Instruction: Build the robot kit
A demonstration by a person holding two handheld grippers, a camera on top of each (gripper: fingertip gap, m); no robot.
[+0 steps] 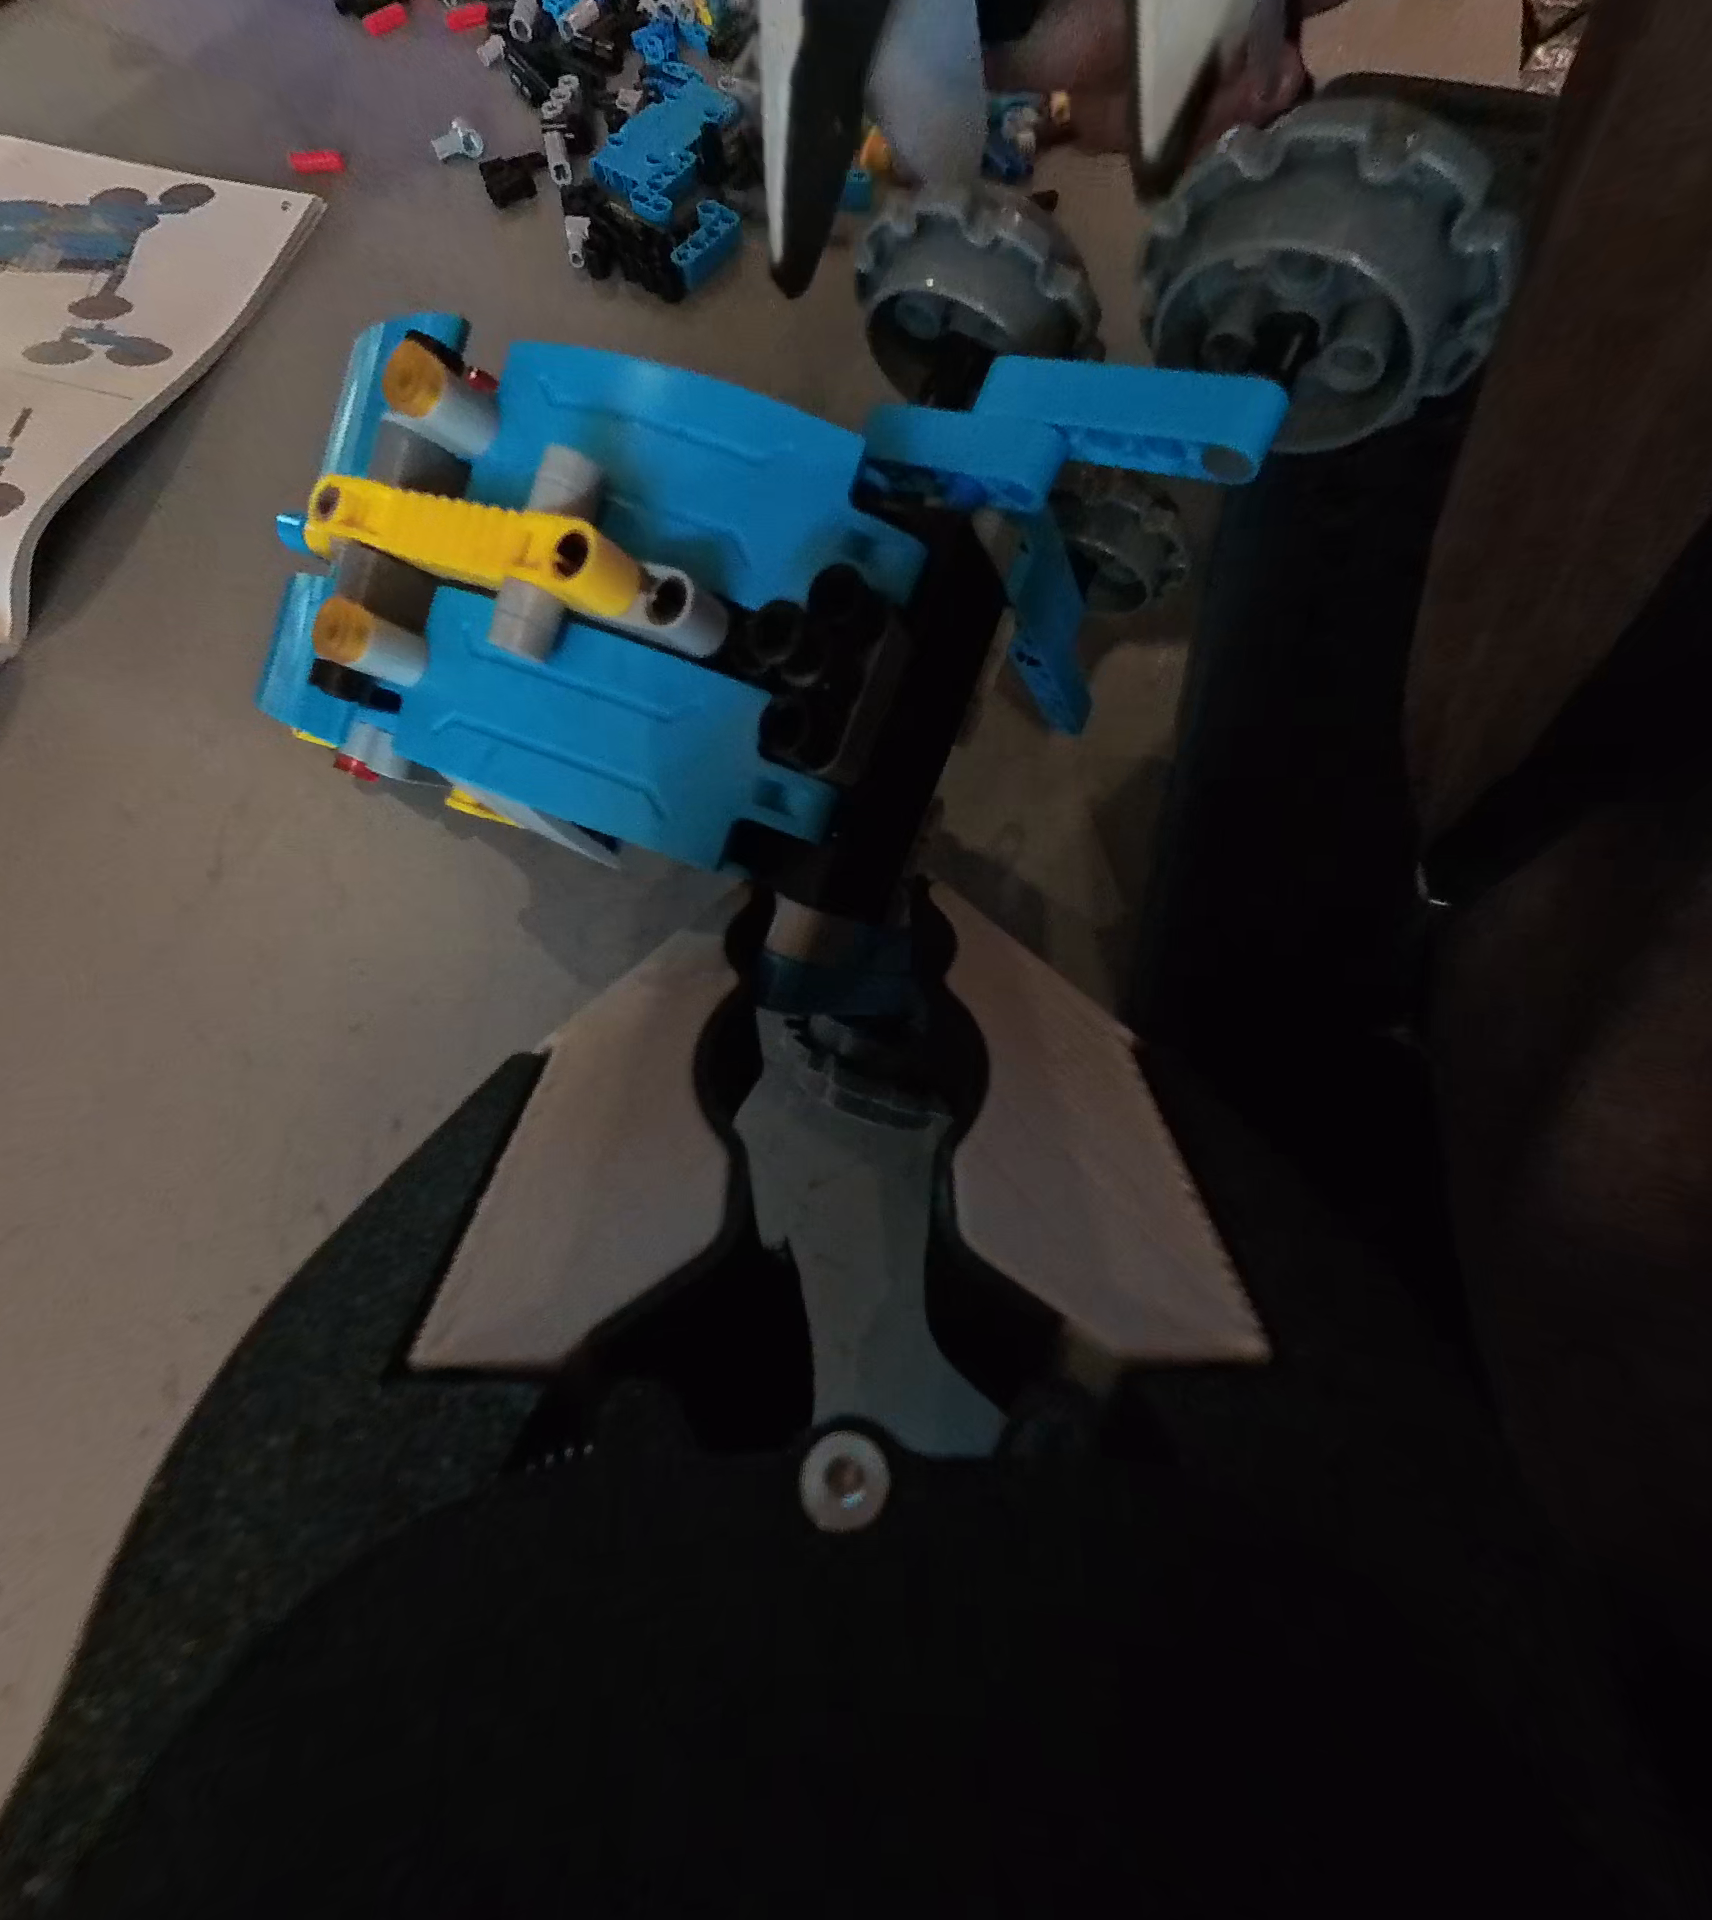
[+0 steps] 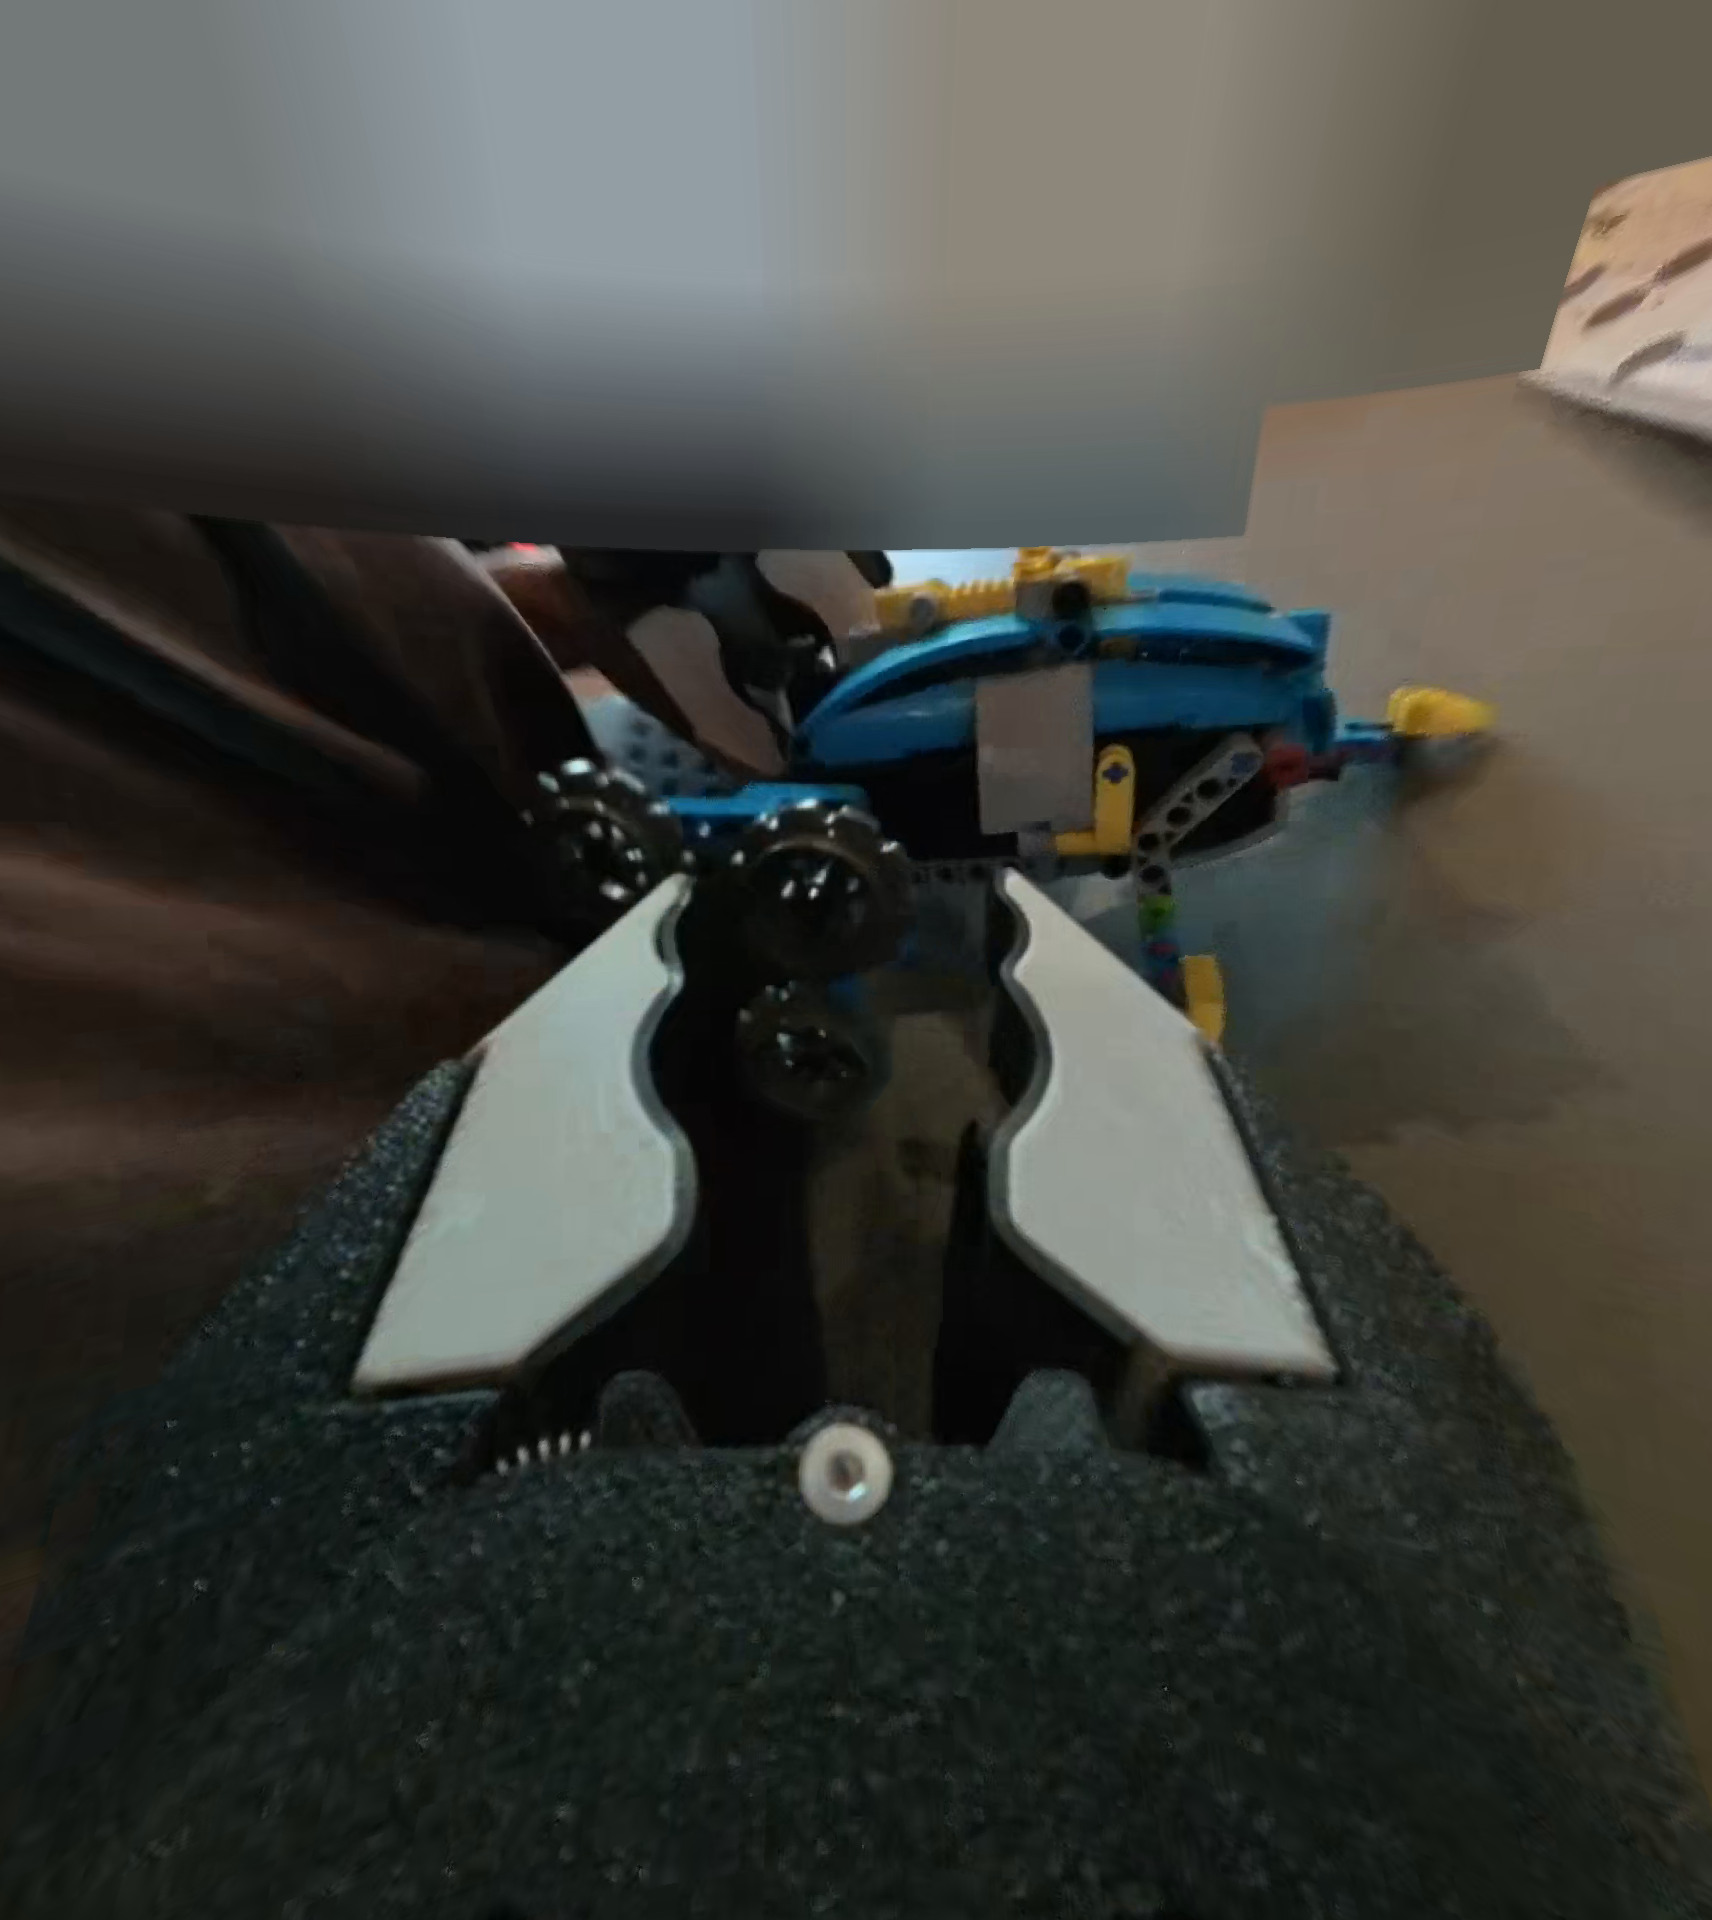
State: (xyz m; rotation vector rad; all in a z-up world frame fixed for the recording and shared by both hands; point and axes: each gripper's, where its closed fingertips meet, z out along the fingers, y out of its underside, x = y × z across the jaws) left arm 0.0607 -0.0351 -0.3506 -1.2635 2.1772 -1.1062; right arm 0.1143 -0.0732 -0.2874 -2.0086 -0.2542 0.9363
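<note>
A blue, yellow and black brick-built vehicle model (image 1: pixel 603 603) is held above the grey table (image 1: pixel 156 1039). My left gripper (image 1: pixel 836 935) is shut on the black beam at the model's near end. Two grey wheels (image 1: pixel 977 281) sit on the model's far end. The right gripper's white fingers (image 1: pixel 800 156) stand either side of the left wheel. In the right wrist view my right gripper (image 2: pixel 847 904) is open, with a dark wheel (image 2: pixel 810 883) between its fingertips and a gap on the wheel's right side. The model (image 2: pixel 1091 686) lies beyond, and a smaller wheel (image 2: pixel 800 1049) sits lower.
A pile of loose blue, black, grey and red parts (image 1: pixel 623 156) lies at the back of the table. An open instruction booklet (image 1: pixel 52 364) lies at the left and also shows in the right wrist view (image 2: pixel 1683 291). A person's dark brown sleeve (image 1: pixel 1610 623) fills the right side. There is about 10 cm between the tips of the two grippers.
</note>
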